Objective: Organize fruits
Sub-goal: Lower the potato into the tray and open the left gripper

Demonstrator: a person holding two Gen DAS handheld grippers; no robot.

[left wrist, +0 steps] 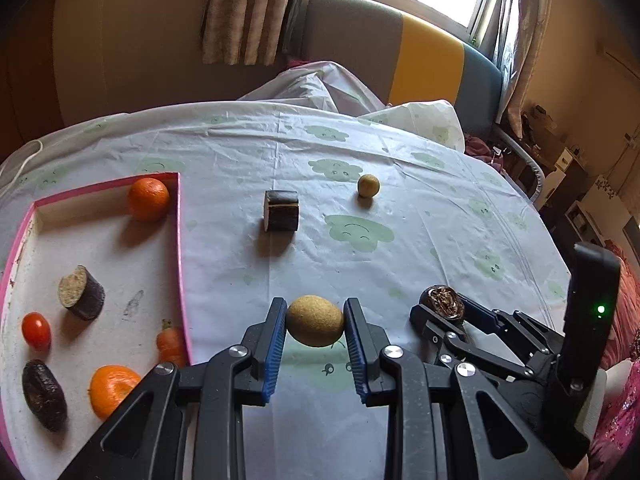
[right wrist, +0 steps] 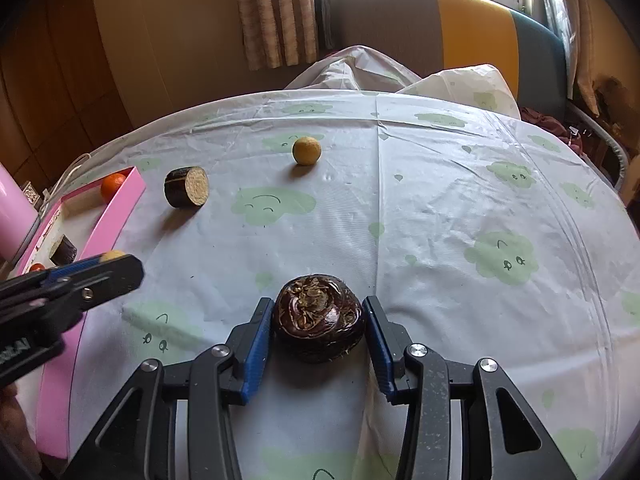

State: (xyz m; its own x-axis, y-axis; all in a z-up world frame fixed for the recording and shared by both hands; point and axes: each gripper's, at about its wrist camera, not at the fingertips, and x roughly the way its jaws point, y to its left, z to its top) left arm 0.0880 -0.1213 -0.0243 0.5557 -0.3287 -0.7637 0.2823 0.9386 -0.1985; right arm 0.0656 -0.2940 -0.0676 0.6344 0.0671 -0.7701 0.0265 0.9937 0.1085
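My left gripper (left wrist: 315, 320) is shut on a tan oval fruit (left wrist: 315, 326), held just right of the pink tray (left wrist: 181, 264). The tray holds two oranges (left wrist: 148, 198), a cherry tomato (left wrist: 36, 330), a carrot piece (left wrist: 171, 345) and two dark pieces (left wrist: 82, 291). My right gripper (right wrist: 319, 322) has its jaws around a dark brown round fruit (right wrist: 319, 328) on the table, the left pad touching it and the right pad close beside it. It also shows in the left wrist view (left wrist: 442, 301). A dark cut cylinder (left wrist: 281, 211) and a small yellow ball (left wrist: 368, 185) lie farther back.
The table has a white cloth with green clouds (right wrist: 440, 208). A pink cylinder (right wrist: 14, 216) stands left of the tray. A padded bench (left wrist: 400, 52) and bunched cloth sit behind the table. The left gripper appears in the right wrist view (right wrist: 100, 272).
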